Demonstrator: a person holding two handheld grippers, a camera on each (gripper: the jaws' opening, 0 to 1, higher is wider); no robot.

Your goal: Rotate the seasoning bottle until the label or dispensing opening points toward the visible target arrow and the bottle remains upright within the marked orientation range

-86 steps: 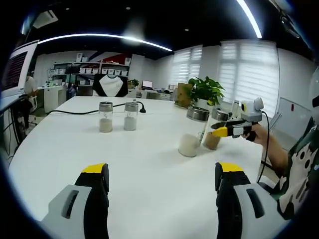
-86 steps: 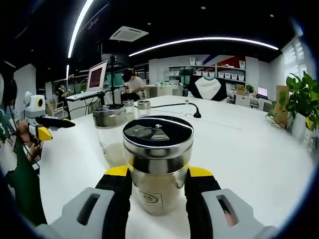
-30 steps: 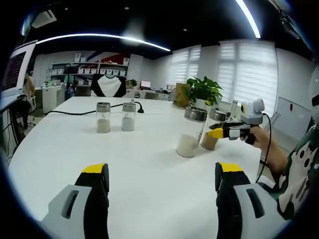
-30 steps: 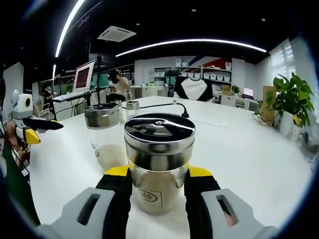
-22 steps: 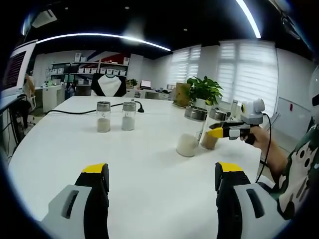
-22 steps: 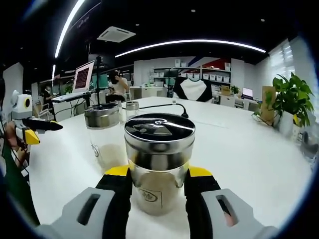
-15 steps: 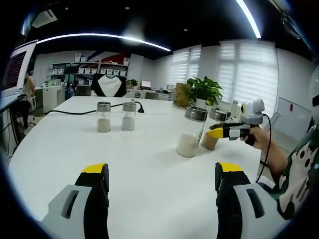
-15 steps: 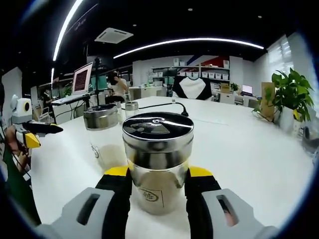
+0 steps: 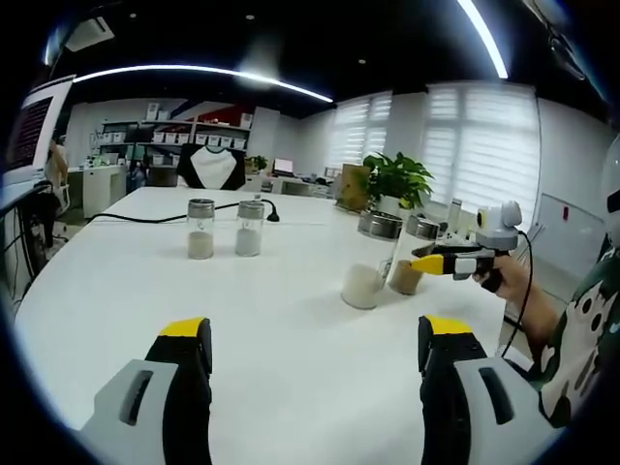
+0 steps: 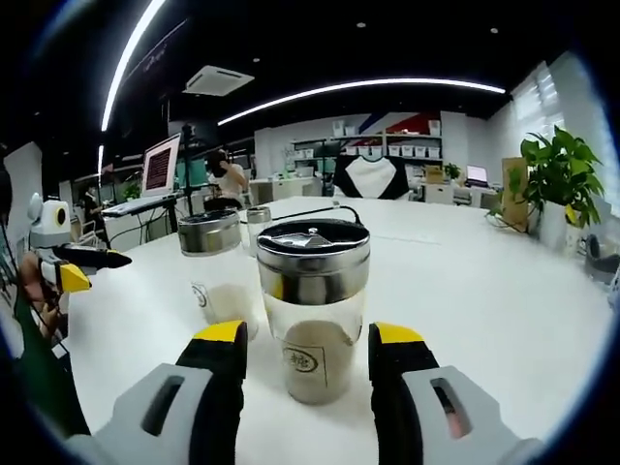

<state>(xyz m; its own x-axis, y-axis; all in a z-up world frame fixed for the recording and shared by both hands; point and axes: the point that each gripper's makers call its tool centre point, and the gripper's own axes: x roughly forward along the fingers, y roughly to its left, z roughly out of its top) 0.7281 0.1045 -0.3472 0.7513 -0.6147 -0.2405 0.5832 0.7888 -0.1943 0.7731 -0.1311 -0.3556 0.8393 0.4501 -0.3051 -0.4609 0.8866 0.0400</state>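
Seasoning bottle (image 10: 312, 308) sits upright on the white table (image 10: 484, 281) between the right gripper (image 10: 308, 341) jaws, which look spread just clear of the glass, so I'd back straight off without nudging it; left gripper (image 9: 315, 341) is open, empty.

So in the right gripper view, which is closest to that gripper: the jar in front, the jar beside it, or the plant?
1. Front jar, standing between the right gripper's open jaws.
2. Second jar, just behind, left.
3. Plant, far right at the table's edge.
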